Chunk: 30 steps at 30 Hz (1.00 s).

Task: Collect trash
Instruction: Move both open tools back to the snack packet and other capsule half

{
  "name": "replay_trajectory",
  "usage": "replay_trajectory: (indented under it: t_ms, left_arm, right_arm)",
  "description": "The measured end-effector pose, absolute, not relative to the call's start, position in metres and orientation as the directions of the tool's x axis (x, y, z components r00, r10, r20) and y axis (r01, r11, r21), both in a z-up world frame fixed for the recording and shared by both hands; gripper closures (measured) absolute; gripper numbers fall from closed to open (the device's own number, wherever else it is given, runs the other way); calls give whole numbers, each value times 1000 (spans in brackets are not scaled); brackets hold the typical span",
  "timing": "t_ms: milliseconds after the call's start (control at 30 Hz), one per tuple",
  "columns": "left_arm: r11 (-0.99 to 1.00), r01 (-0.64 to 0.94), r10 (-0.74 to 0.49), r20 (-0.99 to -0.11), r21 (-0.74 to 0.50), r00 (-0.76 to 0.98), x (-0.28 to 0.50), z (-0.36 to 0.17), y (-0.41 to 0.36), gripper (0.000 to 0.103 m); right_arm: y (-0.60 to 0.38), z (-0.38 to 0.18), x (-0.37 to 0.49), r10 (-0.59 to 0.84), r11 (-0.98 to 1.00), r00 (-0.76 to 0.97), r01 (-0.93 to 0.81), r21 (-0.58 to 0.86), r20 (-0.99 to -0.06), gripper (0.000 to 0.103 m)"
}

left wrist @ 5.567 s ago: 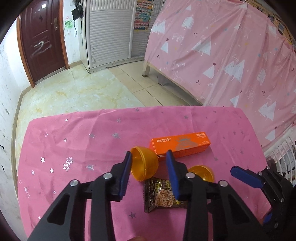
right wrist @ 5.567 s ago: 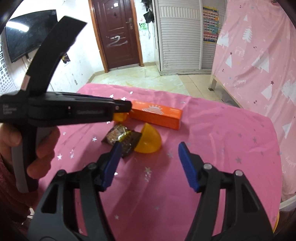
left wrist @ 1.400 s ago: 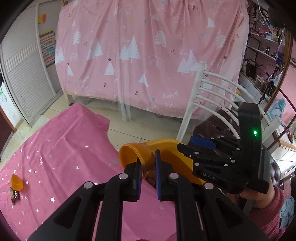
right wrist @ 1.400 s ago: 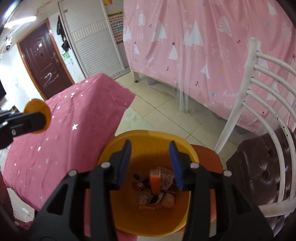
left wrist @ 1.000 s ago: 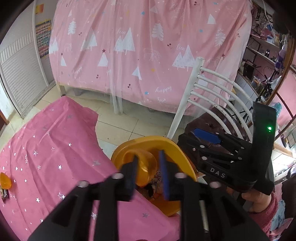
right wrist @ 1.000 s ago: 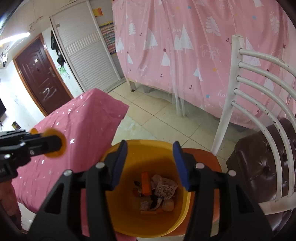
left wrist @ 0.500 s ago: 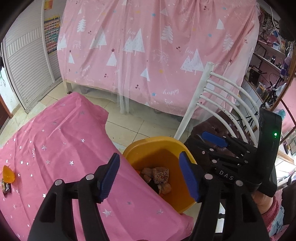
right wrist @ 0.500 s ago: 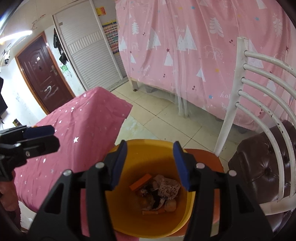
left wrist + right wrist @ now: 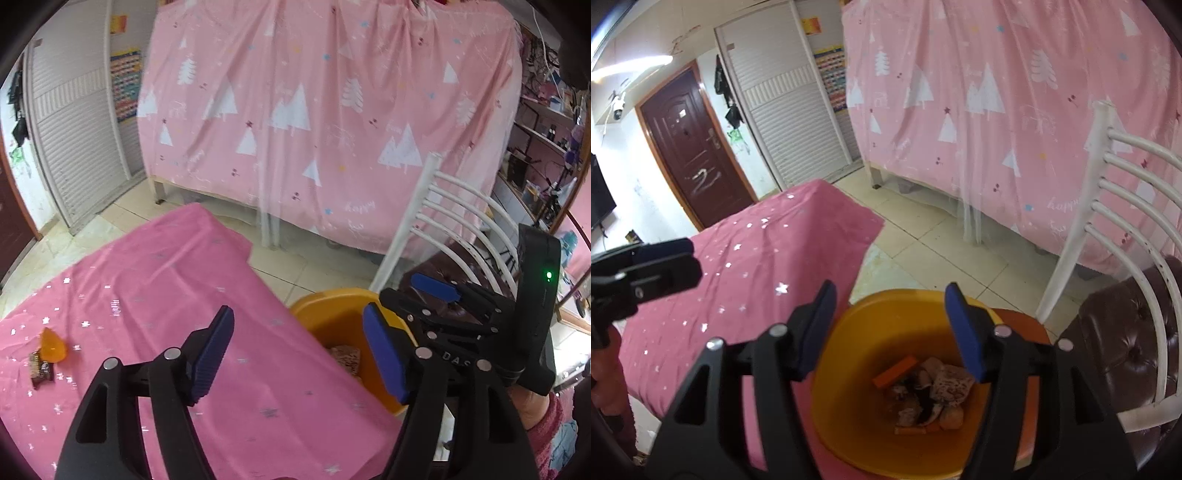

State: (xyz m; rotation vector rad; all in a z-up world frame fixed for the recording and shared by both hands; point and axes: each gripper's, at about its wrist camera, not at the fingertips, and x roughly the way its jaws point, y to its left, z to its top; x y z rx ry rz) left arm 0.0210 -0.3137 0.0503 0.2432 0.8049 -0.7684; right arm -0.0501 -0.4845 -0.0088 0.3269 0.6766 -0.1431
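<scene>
A pink curtain [image 9: 332, 122] printed with white trees hangs across the far side of the room, with a white chair [image 9: 1115, 229] at the right in front of it. Nearer, the desk under its pink starred cloth [image 9: 177, 295] fills the left and middle. Just off the desk's right edge stands a yellow bin [image 9: 871, 369], and in its bottom lies a heap of trash [image 9: 931, 391]: crumpled wrappers and an orange box [image 9: 895, 371] leaning on the pile. The right tool [image 9: 890, 328] hangs over the bin, pointing steeply down into it; its jaws have just been opening and nothing is between them. The left tool [image 9: 299, 350] is tilted down over the desk's right edge beside the bin; its jaws have just been opening too, and they are released with nothing between them. At the far left of the desk, well apart from both tools, an orange half shell [image 9: 53, 345] lies touching a dark snack wrapper [image 9: 40, 369].
</scene>
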Motion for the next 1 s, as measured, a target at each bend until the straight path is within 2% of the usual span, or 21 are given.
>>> replay_trajectory:
  t_ms: [633,1000]
  left_arm:
    - [839,542,-425,-683,-51,594,78,67,-186,29]
    - [905,425,-301,-704,2,643,111,49,-105,27]
  right_arm:
    - [-383,13,15,72,985,755,49,165,-652,44]
    - [-318,12,50,137,990,728,-70,126,-672,44]
